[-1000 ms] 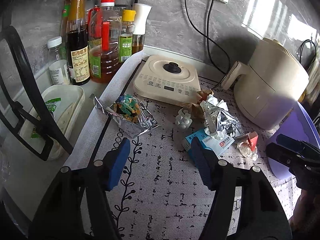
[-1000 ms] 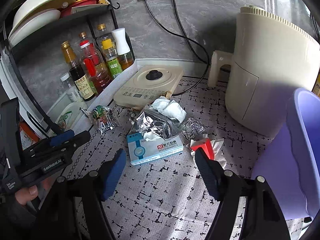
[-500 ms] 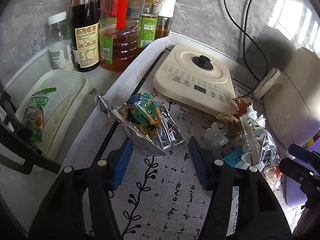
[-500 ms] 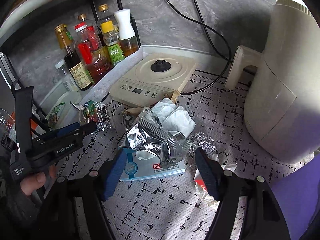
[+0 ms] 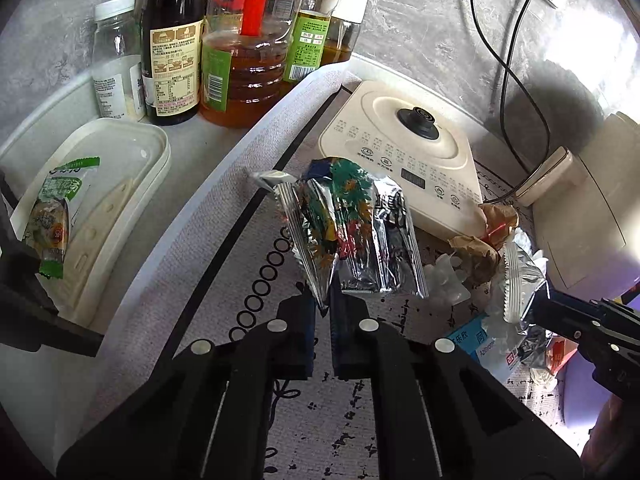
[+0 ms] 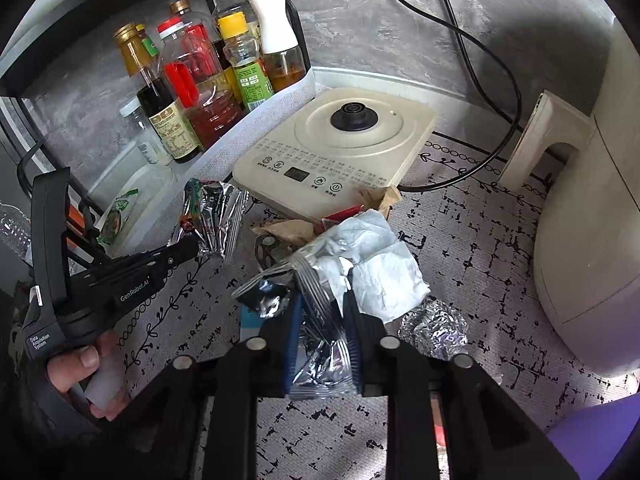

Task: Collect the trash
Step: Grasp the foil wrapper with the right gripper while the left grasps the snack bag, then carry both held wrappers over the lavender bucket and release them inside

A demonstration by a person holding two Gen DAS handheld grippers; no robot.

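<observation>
The left gripper (image 5: pixel 323 312) was clamped on the near corner of a colourful wrapper (image 5: pixel 344 220), which lay on the table (image 5: pixel 224 248) just before the cooker (image 5: pixel 404 160). The right gripper (image 6: pixel 322 340) pinched a silver bag (image 6: pixel 320 320), with crumpled tissue (image 6: pixel 376 264) touching it and a foil ball (image 6: pixel 434 326) just beside.

The flat cream induction cooker (image 6: pixel 336 156) is the landmark. Behind it to the left stands the cluster of glass condiment bottles (image 6: pixel 208 80). To its right sits the cream air fryer (image 6: pixel 588 208). Before it lie the crumpled white tissue (image 6: pixel 376 260), the crinkled foil snack wrapper (image 5: pixel 352 232) and the flat blue-and-white medicine box (image 5: pixel 476 340).
</observation>
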